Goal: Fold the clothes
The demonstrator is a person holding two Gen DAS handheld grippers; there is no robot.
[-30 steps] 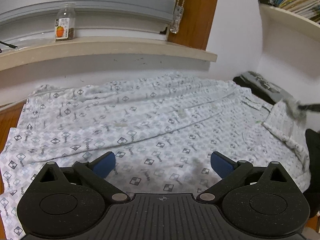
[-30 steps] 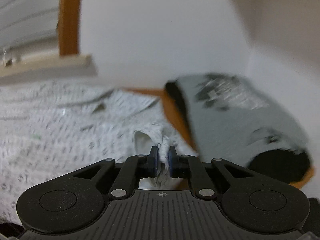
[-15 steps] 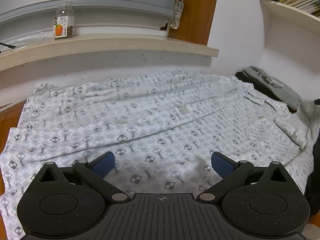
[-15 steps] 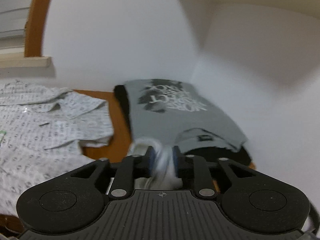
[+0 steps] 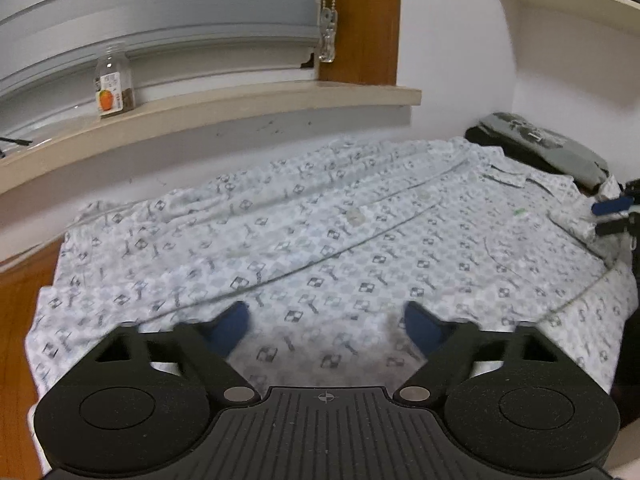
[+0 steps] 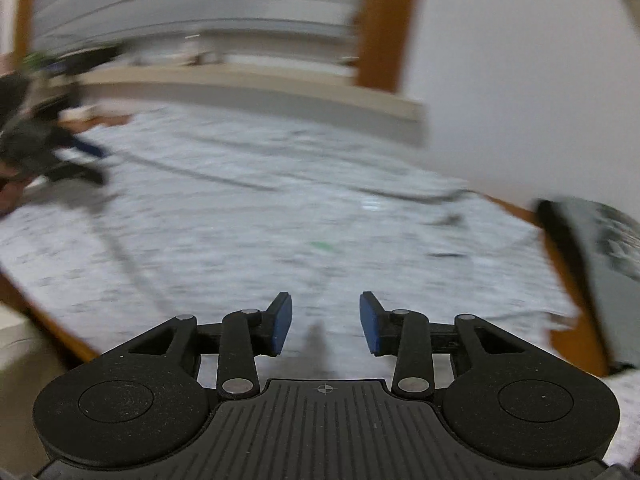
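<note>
A patterned white shirt (image 5: 340, 240) lies spread flat across the wooden tabletop (image 5: 20, 320) beneath the windowsill. The left tongs (image 5: 326, 320) hover over its hem, closing with nothing between them; the right tongs (image 6: 325, 322) stand apart, empty. Only the left view shows the sill's near-empty glass jar (image 5: 114, 80), dark residue at its bottom.

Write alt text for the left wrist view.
A white patterned shirt lies spread flat on a wooden table below a windowsill. The left gripper hovers over its near hem, jaws closing with nothing pinched between them. A folded grey T-shirt sits at far right.
</note>
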